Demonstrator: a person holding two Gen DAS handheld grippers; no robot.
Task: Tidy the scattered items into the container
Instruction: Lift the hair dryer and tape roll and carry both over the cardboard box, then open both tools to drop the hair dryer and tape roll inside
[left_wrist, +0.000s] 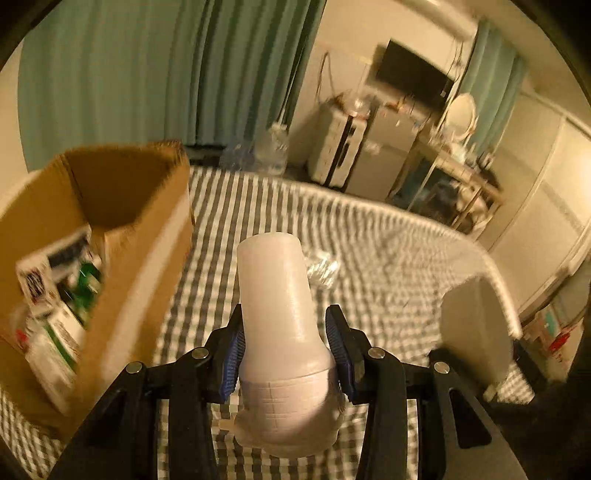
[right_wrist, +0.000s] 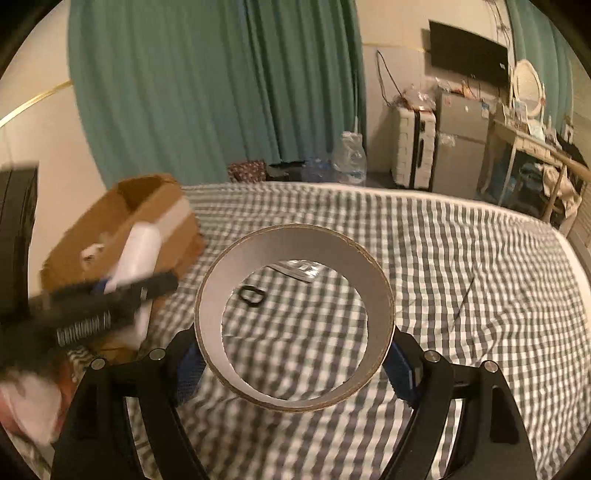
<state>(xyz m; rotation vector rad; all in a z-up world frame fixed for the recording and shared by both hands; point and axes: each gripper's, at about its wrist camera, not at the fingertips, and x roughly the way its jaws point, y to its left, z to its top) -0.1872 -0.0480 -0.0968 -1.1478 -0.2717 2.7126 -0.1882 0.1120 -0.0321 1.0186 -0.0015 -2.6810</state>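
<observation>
No legible text was found in either view. Printed packaging (left_wrist: 59, 295) inside the cardboard box (left_wrist: 147, 236) carried black, white and green label panels, but motion blur left every character unreadable. A barcode-like strip of stripes (right_wrist: 84, 327) showed on the dark body at the left of the right wrist view; no digits could be made out. The white bottle (left_wrist: 280, 317) bore only an embossed grid near its base, without lettering.
</observation>
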